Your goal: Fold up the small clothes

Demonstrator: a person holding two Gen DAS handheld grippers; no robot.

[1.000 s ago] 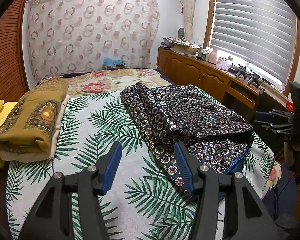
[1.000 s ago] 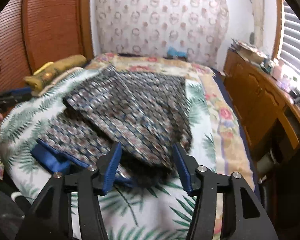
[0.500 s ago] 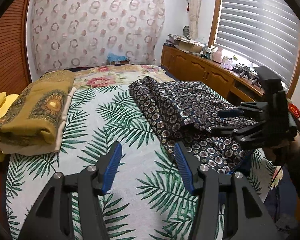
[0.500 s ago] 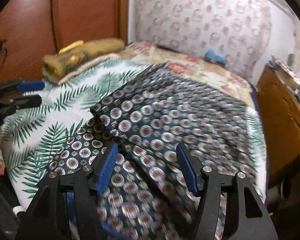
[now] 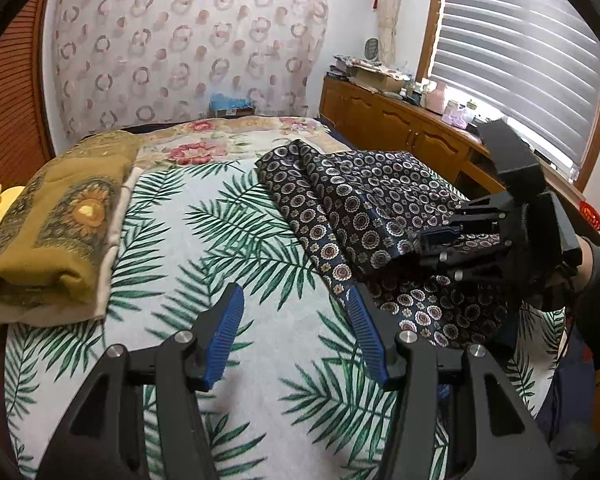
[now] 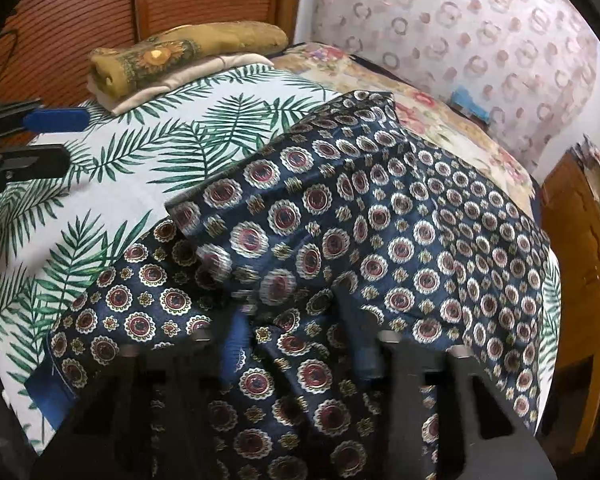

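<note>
Bedroom, bed (image 5: 260,360) under a palm-leaf sheet filling the lower frame. Navy medallion-print garment (image 5: 364,216) lies centre-right, loosely folded. My left tongs (image 5: 296,332) at bottom centre are spread over bare sheet, nothing between them. My right tongs (image 6: 296,344), bottom of the right wrist view, have just been closing and pinch a fold of the garment. Folded ochre cloth (image 5: 60,216) at left.

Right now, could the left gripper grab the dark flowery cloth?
Probably yes. The left gripper hangs open right beside the cloth's near edge, with nothing between them; the right gripper is closing on another part.
</note>
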